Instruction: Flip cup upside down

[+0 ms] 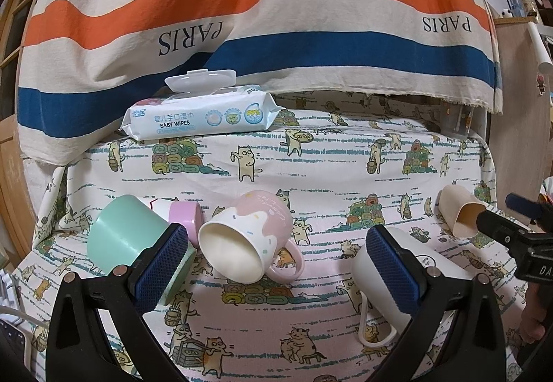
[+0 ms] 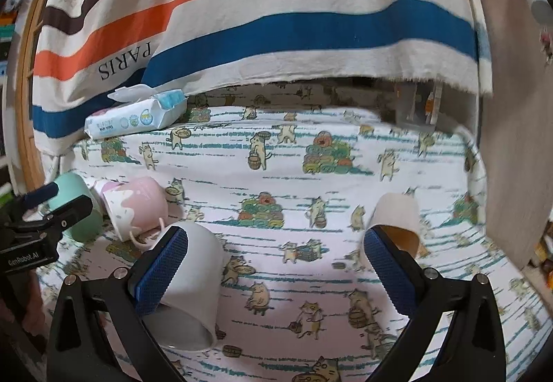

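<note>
left tongs [image 1: 276, 264] | black arms | blue textured pads | silver screws

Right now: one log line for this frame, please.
phase: pre-grasp | left gripper: open, facing pink mug on its side | right gripper: open, holding nothing | white cup, paper cup: on sides

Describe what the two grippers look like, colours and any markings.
Both grippers, left and right, have black plastic frames with silver screws and two fingers tipped with textured dark blue pads. From the right camera, the left gripper's body carries white "GenRobot.AI" lettering. No cables or sleeves are clearly visible.
</note>
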`<state>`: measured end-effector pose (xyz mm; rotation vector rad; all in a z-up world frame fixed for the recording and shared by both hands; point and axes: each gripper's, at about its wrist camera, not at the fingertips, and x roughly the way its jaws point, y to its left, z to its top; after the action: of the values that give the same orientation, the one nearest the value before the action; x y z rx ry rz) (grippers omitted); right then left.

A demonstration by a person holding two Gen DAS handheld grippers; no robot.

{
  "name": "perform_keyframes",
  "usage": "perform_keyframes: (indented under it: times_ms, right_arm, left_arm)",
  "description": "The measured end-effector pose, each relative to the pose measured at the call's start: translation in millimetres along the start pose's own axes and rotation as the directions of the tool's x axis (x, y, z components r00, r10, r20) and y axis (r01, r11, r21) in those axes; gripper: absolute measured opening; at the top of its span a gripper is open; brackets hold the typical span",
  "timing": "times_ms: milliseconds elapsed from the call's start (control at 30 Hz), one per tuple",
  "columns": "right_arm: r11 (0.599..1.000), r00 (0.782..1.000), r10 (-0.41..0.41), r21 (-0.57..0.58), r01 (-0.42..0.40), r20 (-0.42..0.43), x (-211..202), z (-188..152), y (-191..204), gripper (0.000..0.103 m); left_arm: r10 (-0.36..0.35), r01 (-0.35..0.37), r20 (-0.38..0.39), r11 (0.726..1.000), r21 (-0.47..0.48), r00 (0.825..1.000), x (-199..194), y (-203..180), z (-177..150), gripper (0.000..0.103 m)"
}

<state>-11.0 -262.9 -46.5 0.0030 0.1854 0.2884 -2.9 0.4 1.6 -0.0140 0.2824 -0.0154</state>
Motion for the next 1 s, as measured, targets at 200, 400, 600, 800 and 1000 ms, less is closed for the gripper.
perform_keyframes:
  times_ms: [200, 400, 600, 800, 1000]
  right_arm:
    - [0.967, 0.992, 0.104, 0.239, -0.084, -0.071, -7, 29, -30, 0.103]
    - [0.920, 0.919, 0.242, 0.375, -0.115, -0.310, 22, 50, -29, 0.103]
    - [0.951, 0.837, 0.256, 0.279, -0.130, -0.484, 53, 25, 12, 0.103]
    - [0.977, 0.809, 0.209, 0.149, -0.152, -0.549, 75, 4, 46, 0.103]
    - [0.990, 0.790, 0.134, 0.040, -0.138, -0.598, 95, -9, 64, 0.102]
  left_arm:
    - [0.010, -0.010, 0.036, 1.000, -0.005, 0.999, -9, 4, 2, 0.102]
    - [0.011, -0.006, 0.098, 0.998, -0.059, 0.995, -22, 16, 10, 0.102]
    - [0.018, -0.009, 0.069, 0.992, -0.124, 0.997, -17, 29, 11, 0.102]
    - [0.022, -0.015, 0.070, 0.994, -0.111, 0.997, -19, 25, 8, 0.102]
    - [0.021, -0.014, 0.096, 0.997, -0.074, 0.995, -23, 18, 9, 0.102]
